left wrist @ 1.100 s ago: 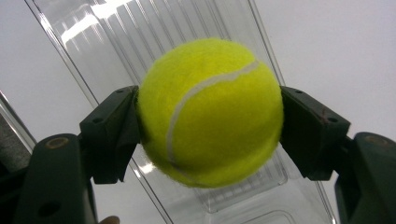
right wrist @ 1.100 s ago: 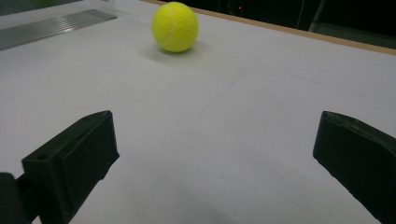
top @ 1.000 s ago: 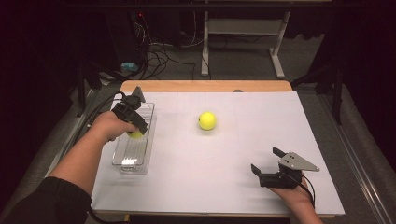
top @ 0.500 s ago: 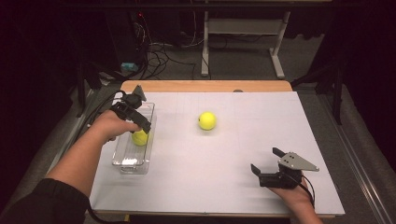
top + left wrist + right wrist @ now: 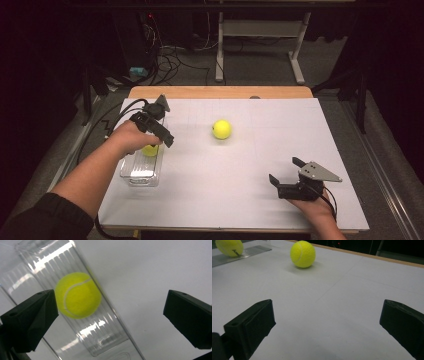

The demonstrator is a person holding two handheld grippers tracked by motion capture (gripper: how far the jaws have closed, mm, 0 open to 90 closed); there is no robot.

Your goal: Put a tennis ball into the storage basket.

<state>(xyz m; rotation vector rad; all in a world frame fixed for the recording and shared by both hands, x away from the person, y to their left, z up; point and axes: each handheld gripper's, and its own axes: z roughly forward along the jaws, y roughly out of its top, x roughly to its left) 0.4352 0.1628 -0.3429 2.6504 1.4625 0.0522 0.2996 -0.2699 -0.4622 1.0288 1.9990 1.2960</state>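
At nine o'clock on the white table [image 5: 240,195], over the clear tray [image 5: 134,176]: left gripper [image 5: 110,315] spread wide, holding nothing, tennis ball [image 5: 78,295] lying loose in that tray beneath. Toward five o'clock, right gripper [image 5: 327,322] likewise wide and unloaded; second ball [image 5: 221,129] near centre, well apart

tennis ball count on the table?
2. One tennis ball lies in the clear tray under the open left gripper; the other tennis ball sits mid-table. Nothing suggests a hidden one.
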